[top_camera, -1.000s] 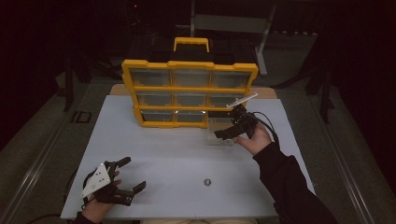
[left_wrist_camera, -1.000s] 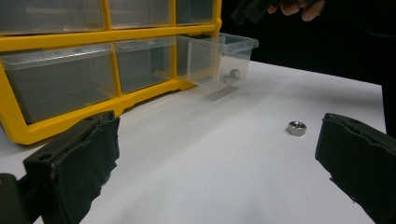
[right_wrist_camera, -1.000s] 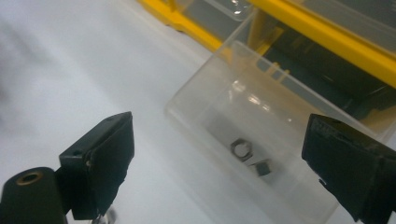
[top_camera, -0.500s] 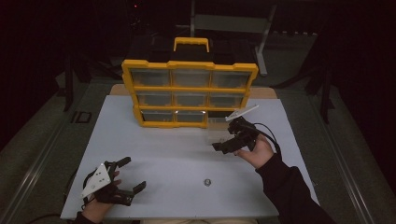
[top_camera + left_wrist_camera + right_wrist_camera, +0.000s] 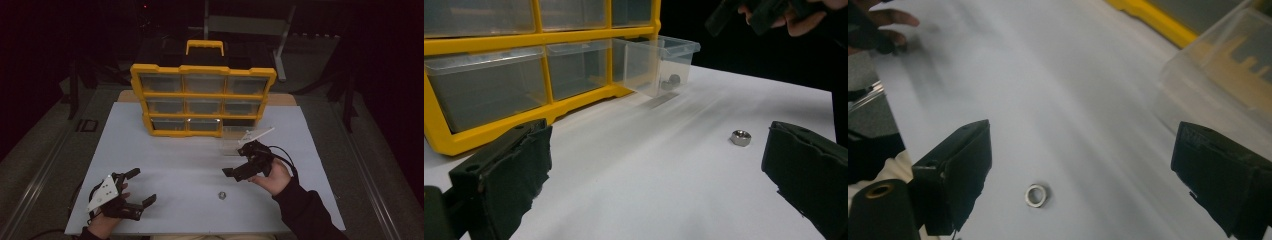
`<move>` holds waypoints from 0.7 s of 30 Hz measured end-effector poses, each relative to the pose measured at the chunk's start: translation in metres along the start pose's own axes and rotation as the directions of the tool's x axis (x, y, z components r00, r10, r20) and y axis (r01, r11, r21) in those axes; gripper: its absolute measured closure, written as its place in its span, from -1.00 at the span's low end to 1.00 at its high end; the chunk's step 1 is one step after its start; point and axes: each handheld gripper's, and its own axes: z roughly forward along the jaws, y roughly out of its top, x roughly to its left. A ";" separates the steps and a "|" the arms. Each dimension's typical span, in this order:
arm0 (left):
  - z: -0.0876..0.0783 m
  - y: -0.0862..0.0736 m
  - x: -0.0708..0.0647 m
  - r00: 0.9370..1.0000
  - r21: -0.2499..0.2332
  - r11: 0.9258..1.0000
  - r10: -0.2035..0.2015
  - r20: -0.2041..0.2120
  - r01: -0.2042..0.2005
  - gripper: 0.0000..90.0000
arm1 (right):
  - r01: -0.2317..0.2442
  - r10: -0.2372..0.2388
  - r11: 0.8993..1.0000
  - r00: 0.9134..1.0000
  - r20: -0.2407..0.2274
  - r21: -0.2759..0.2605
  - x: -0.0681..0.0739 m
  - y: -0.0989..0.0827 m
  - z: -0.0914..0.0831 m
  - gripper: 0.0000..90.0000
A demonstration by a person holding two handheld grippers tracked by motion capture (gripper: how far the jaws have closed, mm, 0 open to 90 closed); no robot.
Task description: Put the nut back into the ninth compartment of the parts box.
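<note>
High view: a yellow organizer (image 5: 202, 100) stood upright at the far middle of the white tabletop (image 5: 165, 160), its clear drawers in three rows. One clear drawer (image 5: 240, 141), pulled out, sat on the tabletop just right of the organizer's lower right corner. A small metal nut (image 5: 222, 195) lay alone on the near middle of the tabletop. The right gripper (image 5: 239, 169) was held above the surface between the drawer and the nut, jaws spread and empty, pointing left and down toward the nut. The left gripper (image 5: 139, 186) rested low at the near left corner, jaws wide apart with nothing between them, well apart from the nut.

Left gripper view: both black jaws stood far apart at the lower corners, empty. The nut (image 5: 741, 137) lay on the white surface nearer the right-hand jaw, touching neither. Beyond, the organizer (image 5: 544, 75) ran along the left, and the pulled-out drawer (image 5: 659, 62) stood beside its end with a small dark piece, likely another nut (image 5: 670, 81), inside. The right gripper (image 5: 754, 12) and the person's fingers showed at the top right.

Right gripper view: jaws spread wide, looking down on the tabletop. The nut (image 5: 1036, 195) lay flat between them, closer to the left-hand jaw, clear of both. The drawer (image 5: 1218, 75), blurred, showed at the upper right, with a strip of the organizer (image 5: 1153, 20) beyond it. The person's other hand (image 5: 878, 25) showed at the top left.
</note>
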 end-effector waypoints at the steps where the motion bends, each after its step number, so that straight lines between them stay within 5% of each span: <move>1: 0.000 0.000 0.000 1.000 0.001 1.000 0.000 0.000 0.000 -1.00 | 0.004 -0.004 1.000 1.000 -0.008 -0.001 0.001 -0.002 0.002 -0.79; 5: 0.000 0.000 0.000 1.000 0.001 1.000 0.001 0.000 -0.001 -1.00 | 0.024 -0.024 1.000 0.999 -0.044 -0.001 0.004 -0.009 0.009 -0.78; 21: 0.000 0.000 0.000 1.000 0.000 1.000 -0.001 0.000 0.001 -1.00 | 0.033 -0.028 0.996 0.997 -0.069 0.080 0.017 -0.038 0.043 -0.69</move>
